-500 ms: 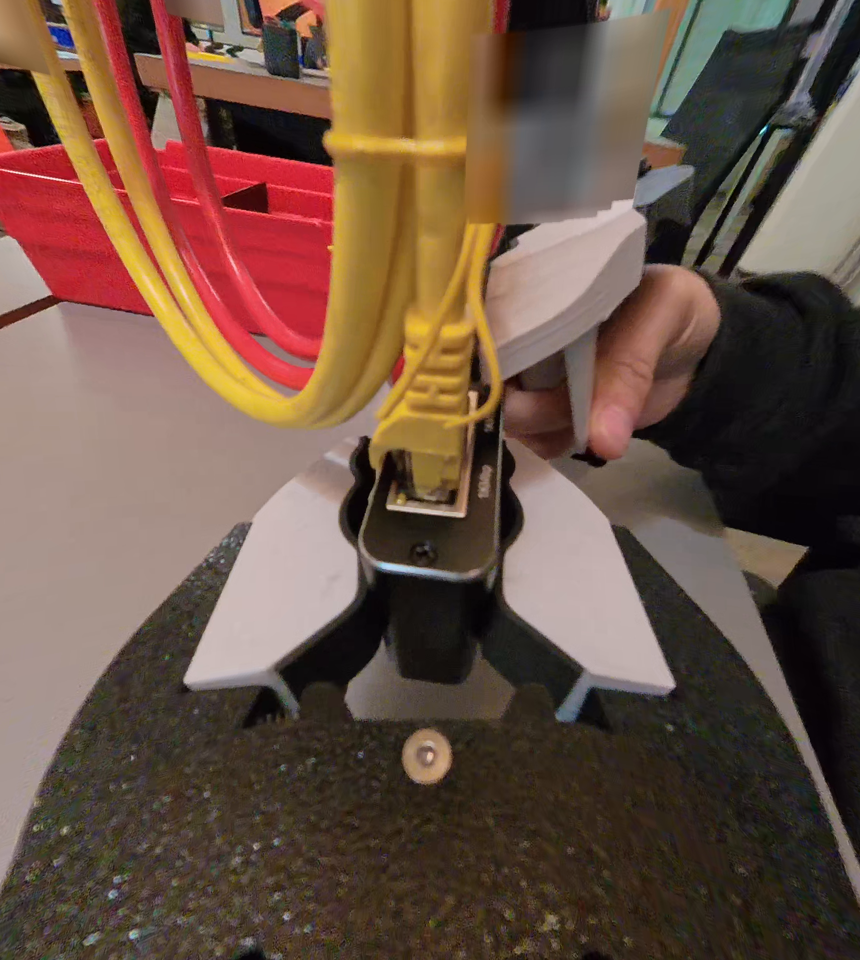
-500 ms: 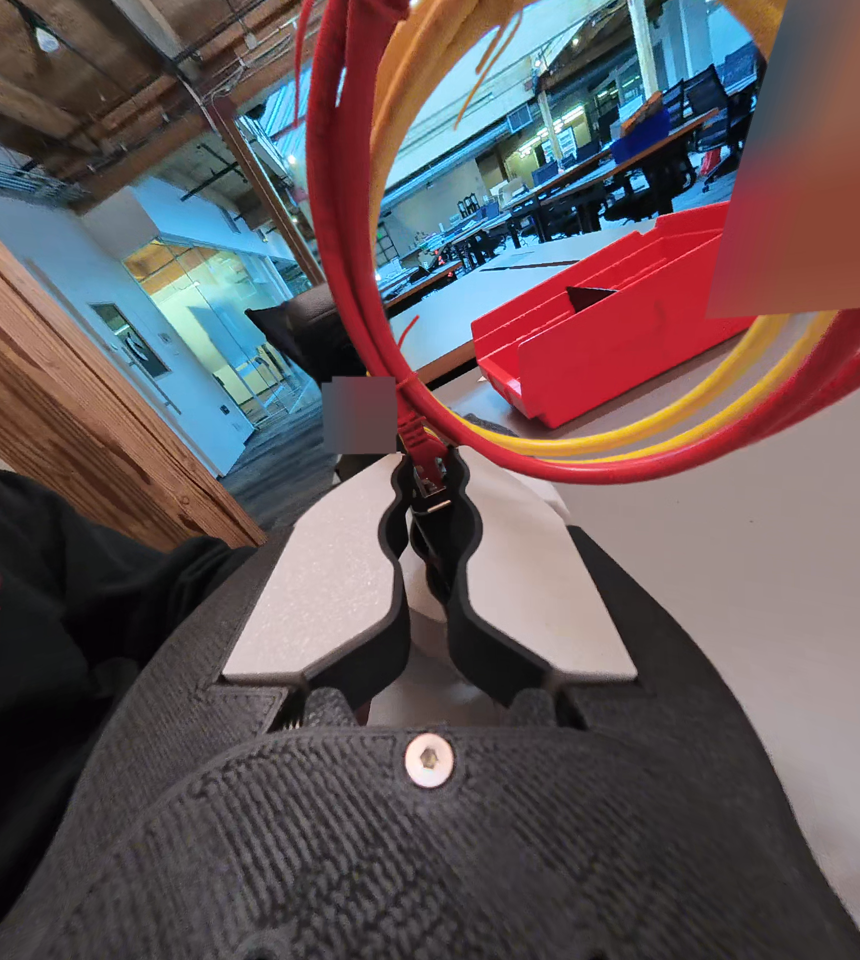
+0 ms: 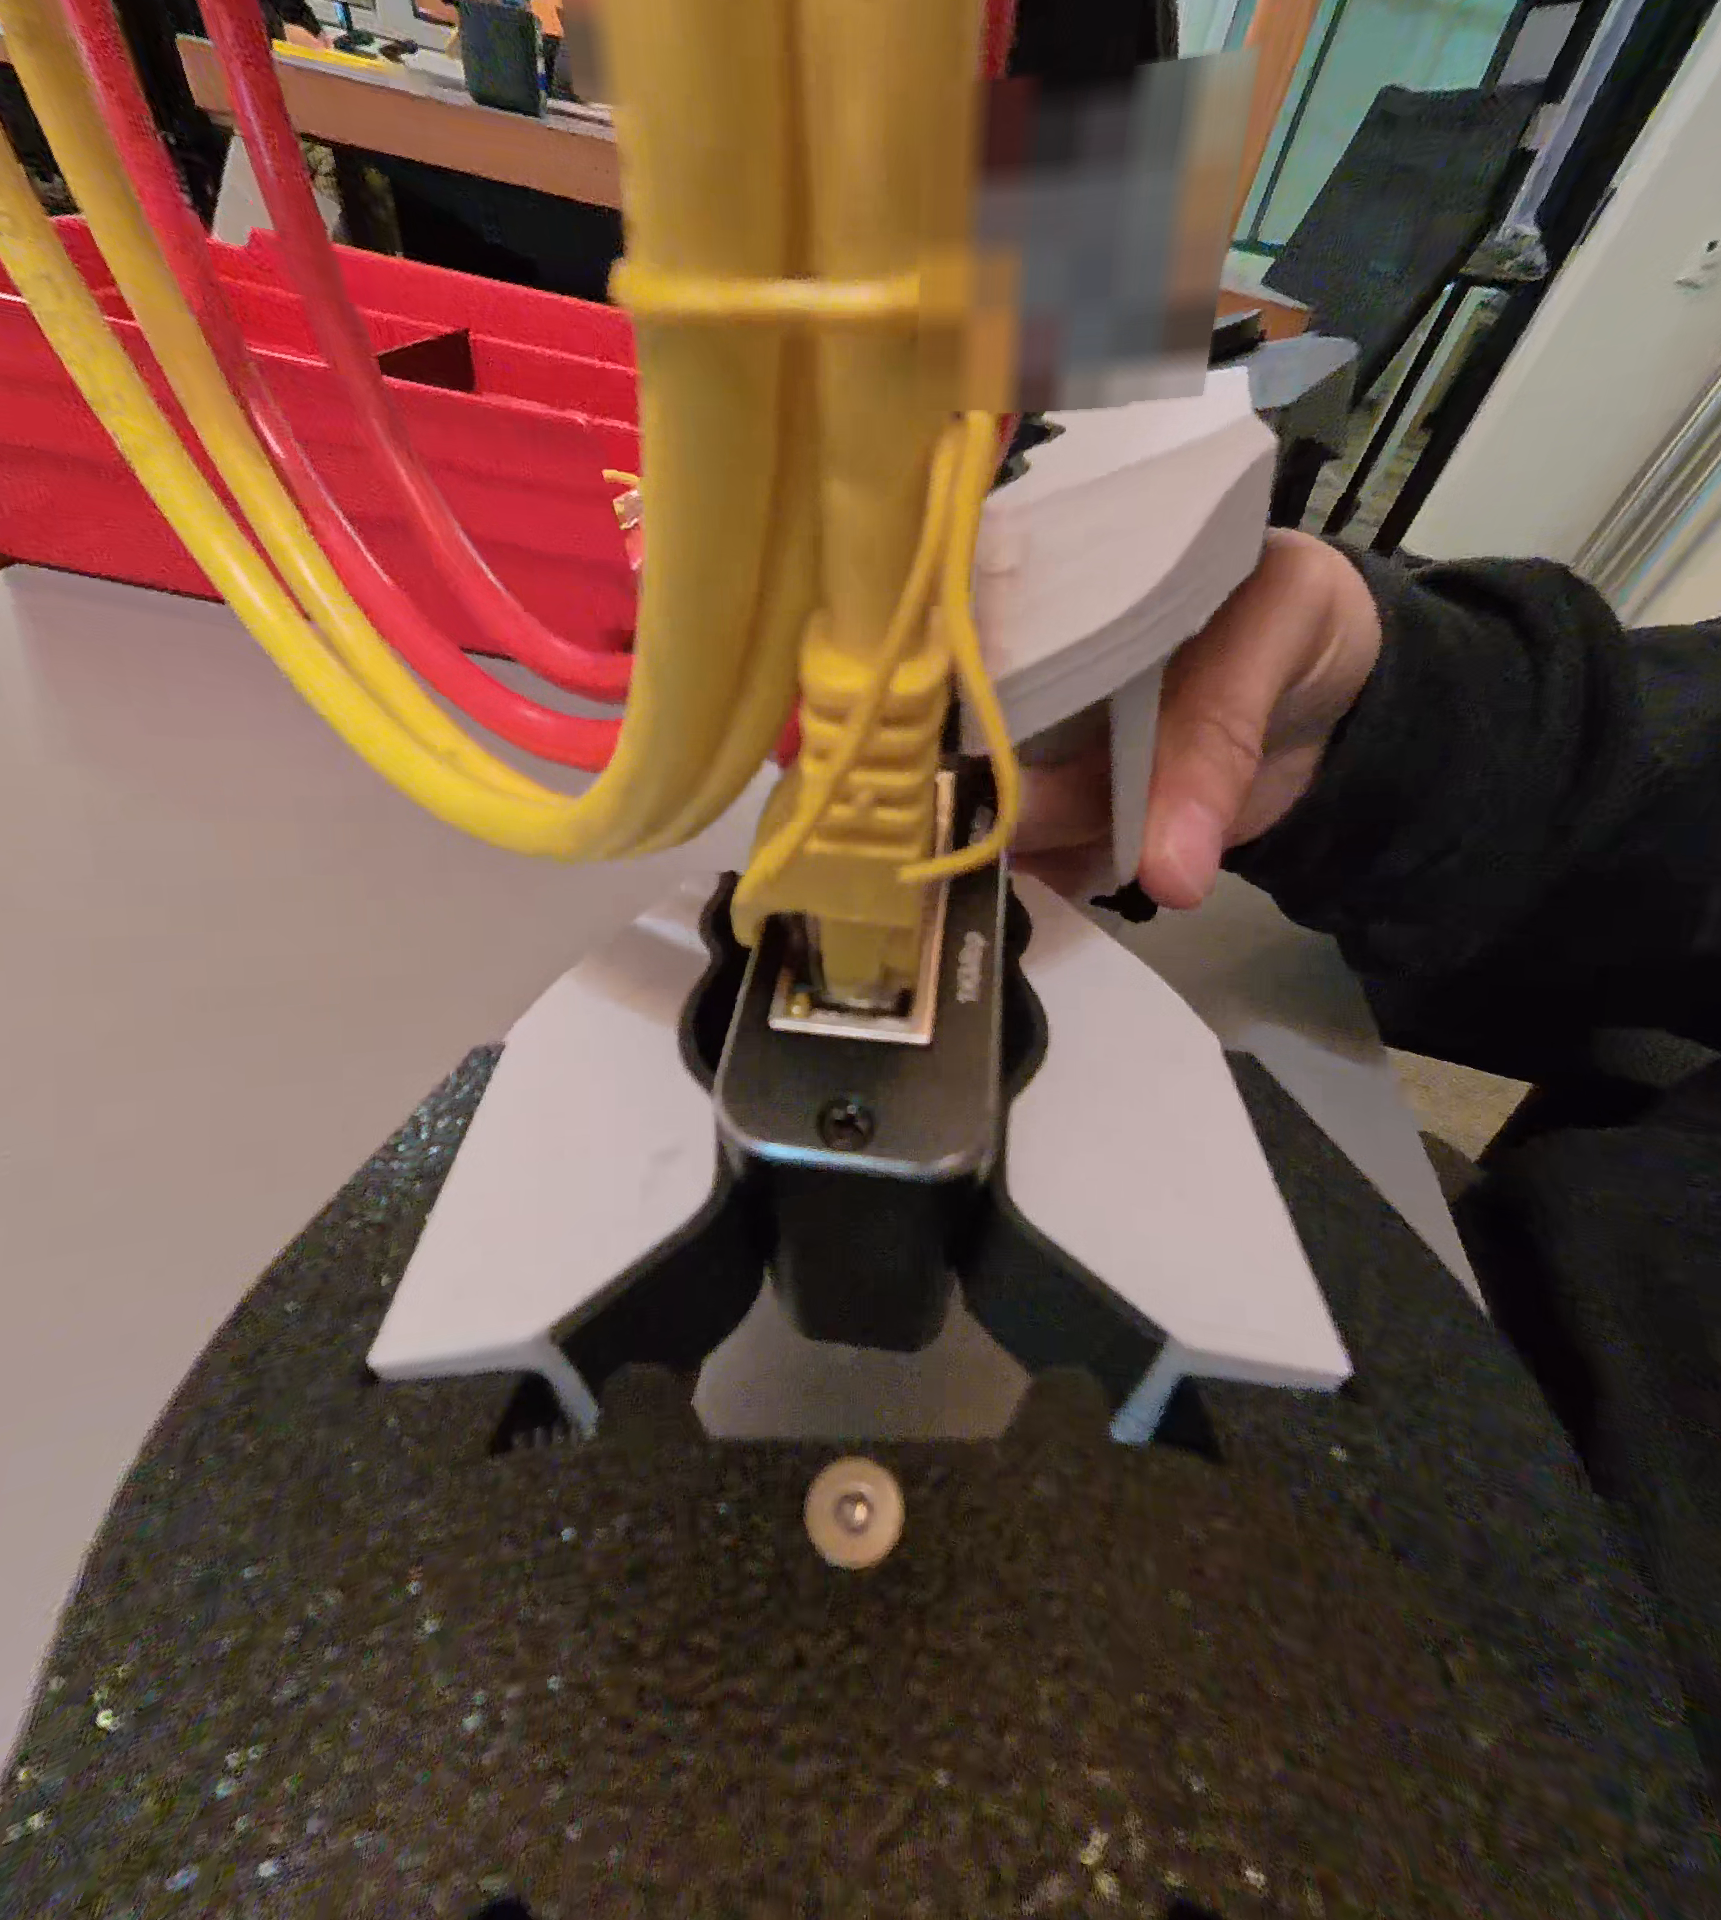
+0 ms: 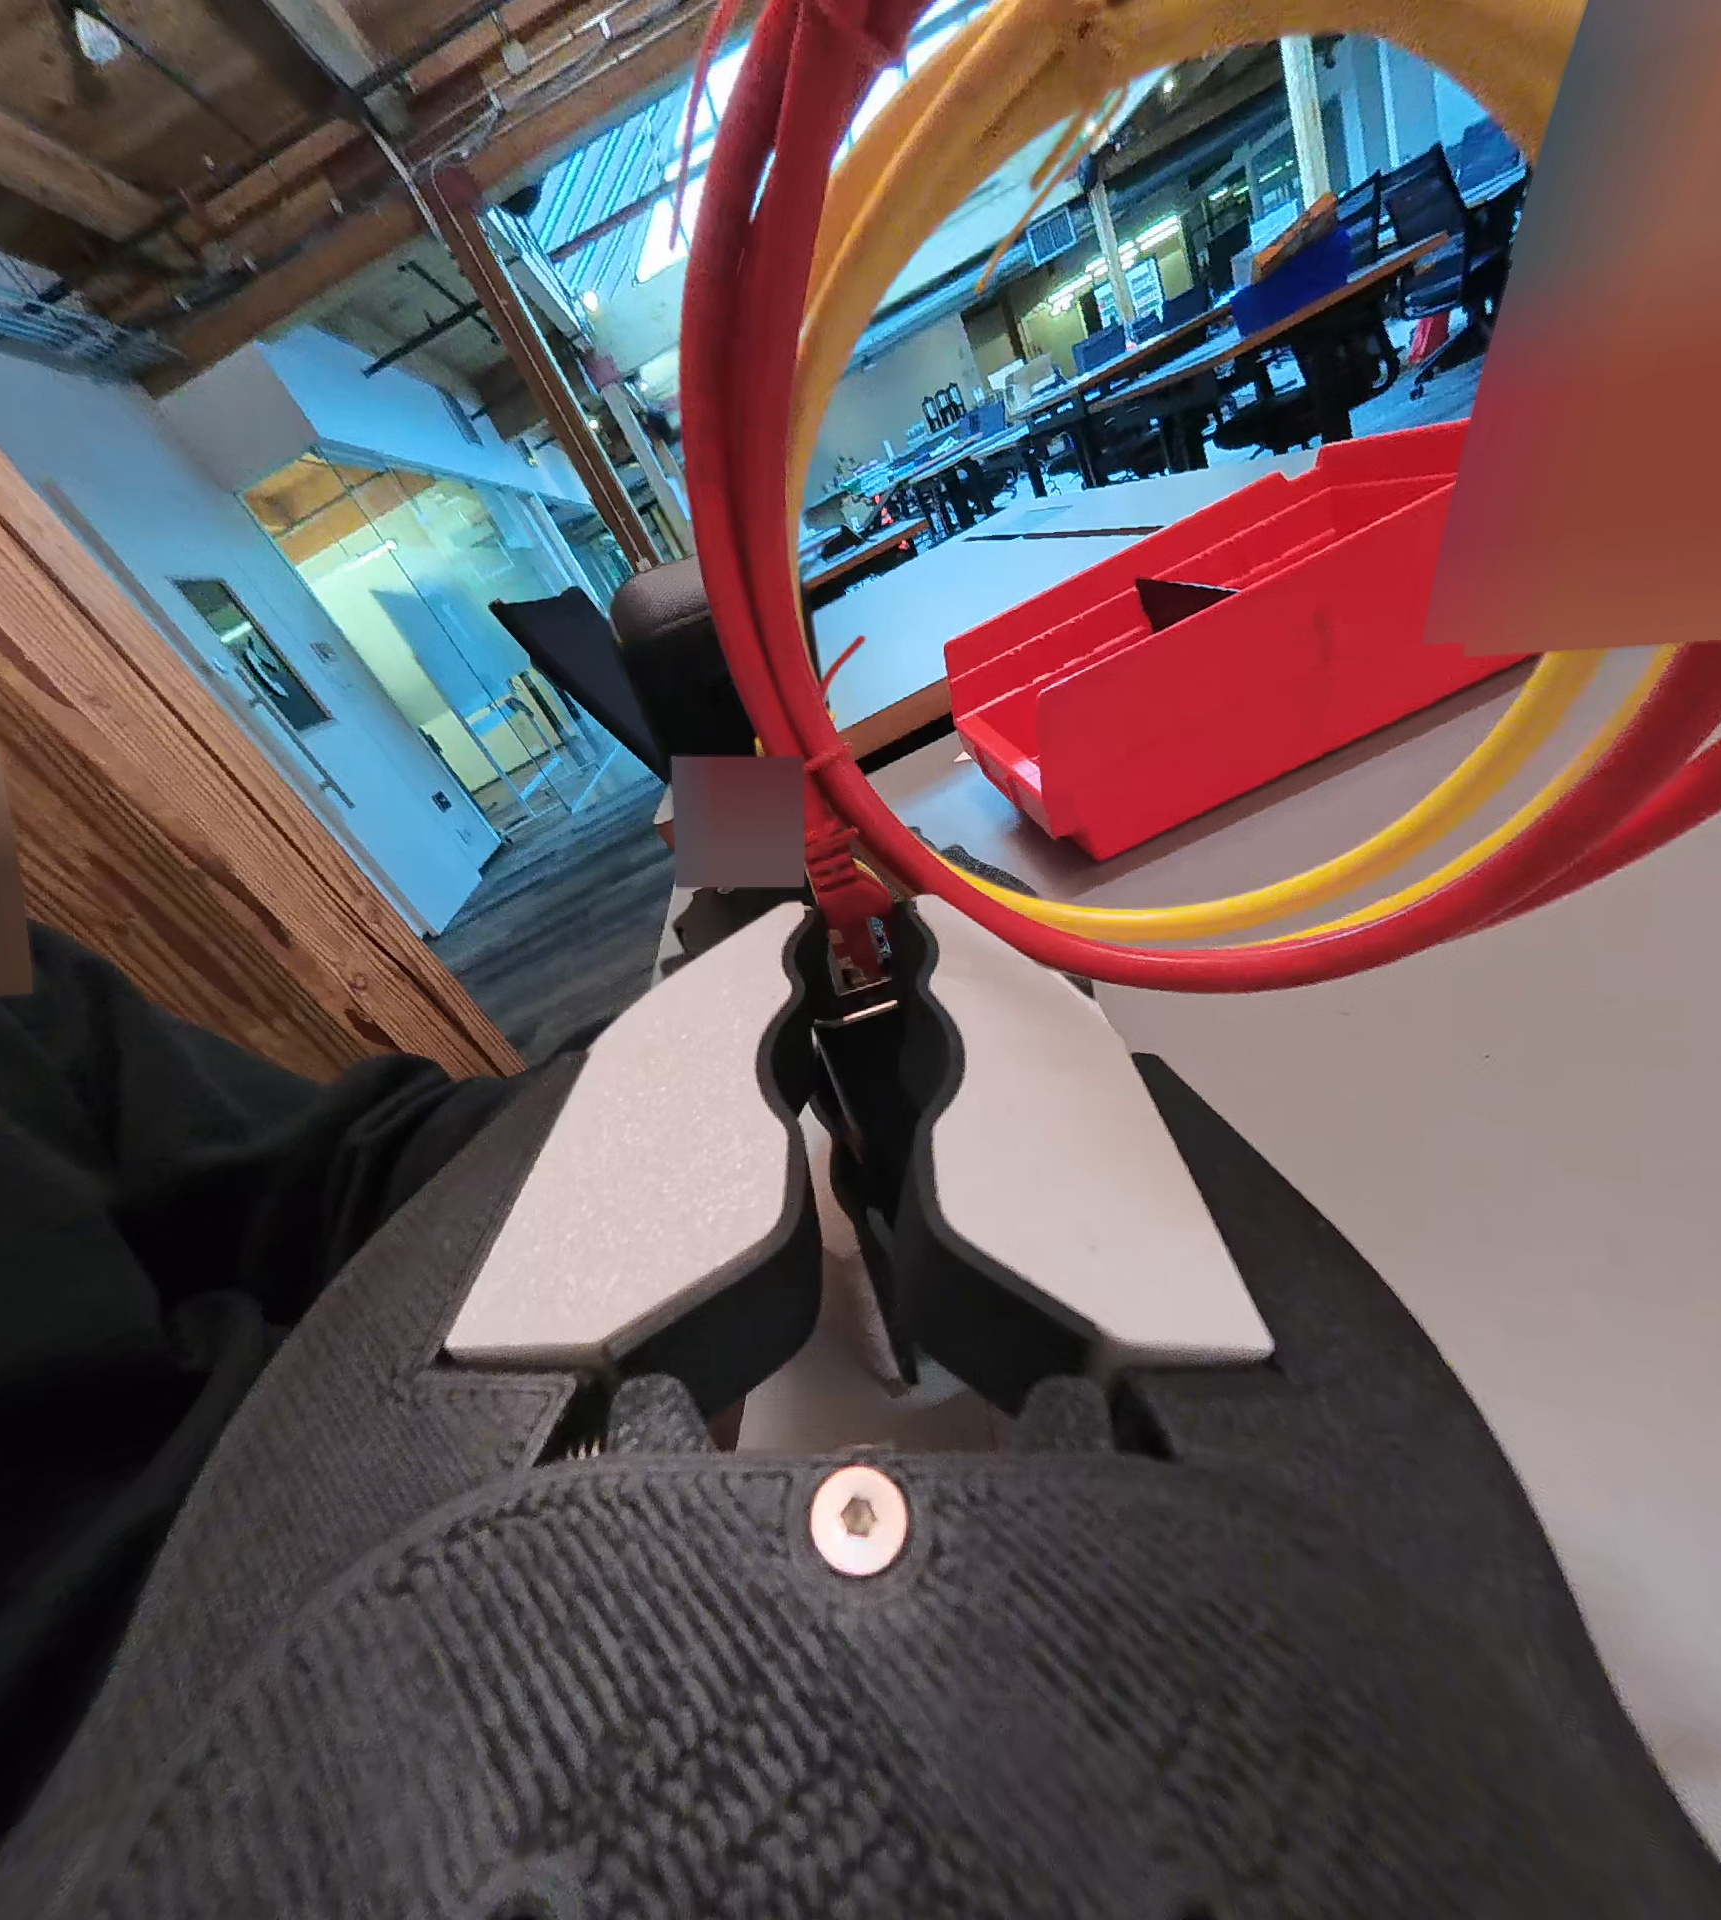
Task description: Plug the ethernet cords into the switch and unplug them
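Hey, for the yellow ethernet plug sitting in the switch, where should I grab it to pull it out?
Likely grip the ribbed yellow plug boot just above the port, across its two flat sides, coming from above along the cord. The plug stands upright in the switch, which the left hand-held gripper clamps, and loose loops crowd its left side.

switch (image 3: 861, 1101) sits dead center between the left gripper (image 3: 861, 1039) fingers, plug (image 3: 851, 831) in its top, bin (image 3: 316, 436) on the counter (image 3: 160, 883) at 11 o'clock behind.
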The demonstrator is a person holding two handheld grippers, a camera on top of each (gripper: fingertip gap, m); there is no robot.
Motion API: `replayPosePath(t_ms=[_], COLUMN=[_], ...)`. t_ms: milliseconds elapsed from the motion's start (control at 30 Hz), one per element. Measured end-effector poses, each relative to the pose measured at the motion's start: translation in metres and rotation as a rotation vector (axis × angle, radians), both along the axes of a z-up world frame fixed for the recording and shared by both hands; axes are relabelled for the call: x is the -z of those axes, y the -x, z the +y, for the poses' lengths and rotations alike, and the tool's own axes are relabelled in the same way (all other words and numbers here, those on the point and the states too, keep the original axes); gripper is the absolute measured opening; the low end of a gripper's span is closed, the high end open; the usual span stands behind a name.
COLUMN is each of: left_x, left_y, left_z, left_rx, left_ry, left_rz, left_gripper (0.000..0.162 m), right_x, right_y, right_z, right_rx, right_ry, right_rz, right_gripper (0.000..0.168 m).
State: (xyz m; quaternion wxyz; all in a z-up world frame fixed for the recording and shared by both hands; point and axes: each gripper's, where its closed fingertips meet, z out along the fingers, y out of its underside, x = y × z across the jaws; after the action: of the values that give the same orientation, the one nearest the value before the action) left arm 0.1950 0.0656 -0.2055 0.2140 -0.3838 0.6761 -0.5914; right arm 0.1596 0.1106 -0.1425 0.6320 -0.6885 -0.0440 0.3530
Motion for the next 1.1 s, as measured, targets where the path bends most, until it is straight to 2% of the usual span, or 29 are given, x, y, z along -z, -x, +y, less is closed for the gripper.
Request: replayPosePath(t_ms=[33, 200, 300, 500, 667, 867, 1033, 1100], left_x=[-0.001, 0.004, 0.005, 0.000, 0.011, 0.016, 0.016, 0.017], left_y=[0.000, -0.001, 0.000, 0.003, -0.001, -0.002, -0.003, -0.003], left_z=[0.000, 0.012, 0.009, 0.003, 0.012, 0.014, 0.022, 0.020], left_rx=[0.006, -0.061, -0.045, 0.001, -0.058, -0.072, -0.115, -0.100], left_ry=[0.020, -0.114, -0.111, -0.021, -0.126, -0.171, -0.238, -0.210], left_rz=[-0.002, -0.007, 0.003, 0.004, 0.029, 0.035, 0.017, 0.032], left_gripper=[0.046, 0.047, 0.046, 0.046, 0.046, 0.046, 0.046, 0.046], right_x=[0.000, 0.002, 0.002, 0.001, 0.010, 0.013, 0.013, 0.015], right_y=[-0.001, -0.001, -0.001, 0.002, -0.001, -0.002, -0.002, -0.003], right_z=[0.001, 0.002, 0.001, 0.000, 0.000, -0.003, -0.002, -0.001], right_rx=[0.001, 0.002, 0.000, 0.006, 0.027, 0.015, -0.007, 0.000], right_ry=[0.002, 0.023, 0.033, 0.023, 0.074, 0.086, 0.085, 0.093], right_rz=[-0.004, 0.101, 0.133, 0.024, -0.027, 0.022, 0.163, 0.170], right_gripper=[0.013, 0.013, 0.013, 0.014, 0.013, 0.013, 0.014, 0.014])
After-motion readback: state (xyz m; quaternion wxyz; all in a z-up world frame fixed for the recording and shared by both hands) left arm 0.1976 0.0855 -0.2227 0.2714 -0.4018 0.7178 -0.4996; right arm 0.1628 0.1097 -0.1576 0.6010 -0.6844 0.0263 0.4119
